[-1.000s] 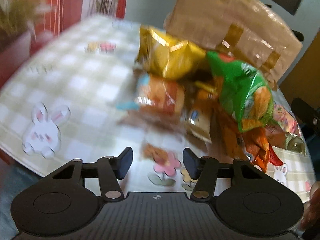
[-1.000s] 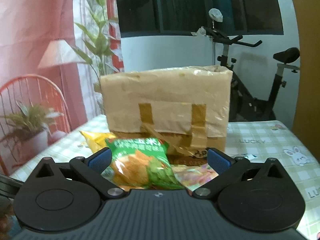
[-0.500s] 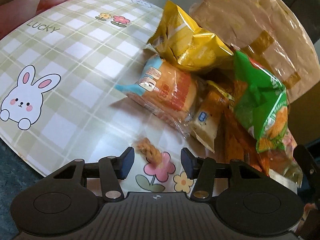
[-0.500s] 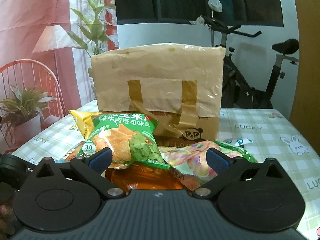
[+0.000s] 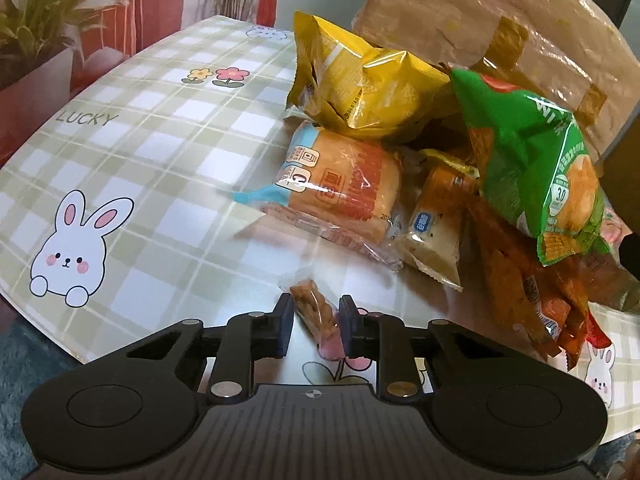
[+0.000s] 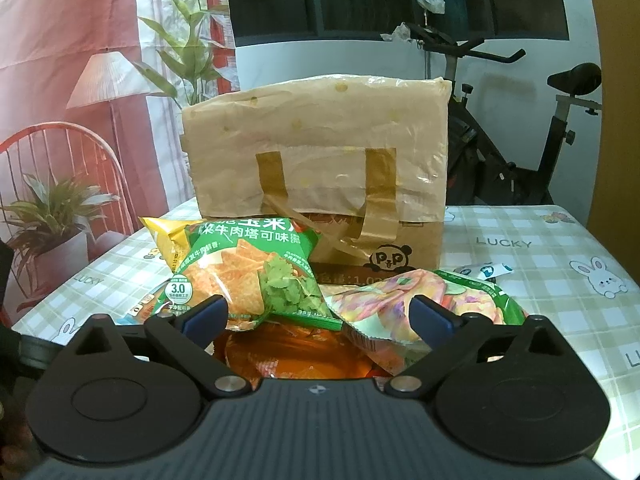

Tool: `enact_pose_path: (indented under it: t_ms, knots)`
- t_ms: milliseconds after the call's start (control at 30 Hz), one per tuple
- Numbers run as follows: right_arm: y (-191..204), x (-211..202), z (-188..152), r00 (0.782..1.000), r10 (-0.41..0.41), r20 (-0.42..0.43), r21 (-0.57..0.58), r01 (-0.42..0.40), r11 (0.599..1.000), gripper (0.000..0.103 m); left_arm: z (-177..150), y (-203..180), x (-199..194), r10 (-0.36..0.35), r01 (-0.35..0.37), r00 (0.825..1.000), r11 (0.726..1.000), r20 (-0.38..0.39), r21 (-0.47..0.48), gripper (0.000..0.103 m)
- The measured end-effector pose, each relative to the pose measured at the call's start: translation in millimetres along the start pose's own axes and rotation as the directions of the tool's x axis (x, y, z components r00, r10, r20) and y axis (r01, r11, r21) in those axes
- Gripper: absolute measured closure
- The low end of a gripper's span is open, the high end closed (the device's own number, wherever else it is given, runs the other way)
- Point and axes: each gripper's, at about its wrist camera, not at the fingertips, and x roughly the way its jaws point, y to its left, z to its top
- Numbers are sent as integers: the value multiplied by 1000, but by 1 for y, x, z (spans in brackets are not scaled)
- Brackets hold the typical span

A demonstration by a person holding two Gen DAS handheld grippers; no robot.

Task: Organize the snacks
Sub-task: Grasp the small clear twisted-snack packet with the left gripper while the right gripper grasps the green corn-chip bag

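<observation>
Here, your left gripper [image 5: 313,322] sits low over the near edge of the tabletop [image 5: 168,184], jaws narrowed around a small clear-wrapped twist snack [image 5: 314,312]. The snack lies slanted between the two pads; the right pad appears to touch the wrapper, while a sliver of gap may remain at the left pad, so contact is not certain from this view. The snack rests on the tablecloth, apart from the main pile.

Pile, left wrist view: bread roll packet [image 5: 340,188] just beyond the gripper, yellow bag [image 5: 360,92] behind it, small cracker packet [image 5: 436,232] to the right of the roll, orange stick packets [image 5: 532,292] toward the right edge, green chip bag [image 5: 532,160] lying on top of them. Brown paper bag [image 5: 480,28] stands upright at the far side, behind the pile.

Your right gripper [image 6: 318,312] is wide open and grips nothing. It hovers just above the pile: green chip bag [image 6: 248,276] between and beyond the fingers on the left side, a pink-and-green bag [image 6: 424,304] on the right side, orange packets directly beneath. Brown paper bag [image 6: 320,160] stands beyond.
</observation>
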Motion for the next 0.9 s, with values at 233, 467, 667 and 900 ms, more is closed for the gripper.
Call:
enact_pose_path:
  t_ms: [233, 467, 667, 900]
  knots:
    - [-4, -1, 0, 1000, 19, -1, 25, -19, 1000, 7, 1, 3, -17, 6, -10, 997, 999, 82, 43, 83]
    - [-3, -5, 1, 998, 58, 34, 32, -59, 998, 7, 5, 4, -36, -7, -1, 988, 998, 154, 56, 83]
    - [4, 2, 15, 995, 94, 45, 16, -94, 995, 7, 7, 5, -48, -13, -3, 972, 998, 236, 67, 83]
    - [17, 29, 39, 989, 138, 52, 2, -139, 990, 7, 7, 11, -55, -6, -12, 960, 998, 281, 63, 83]
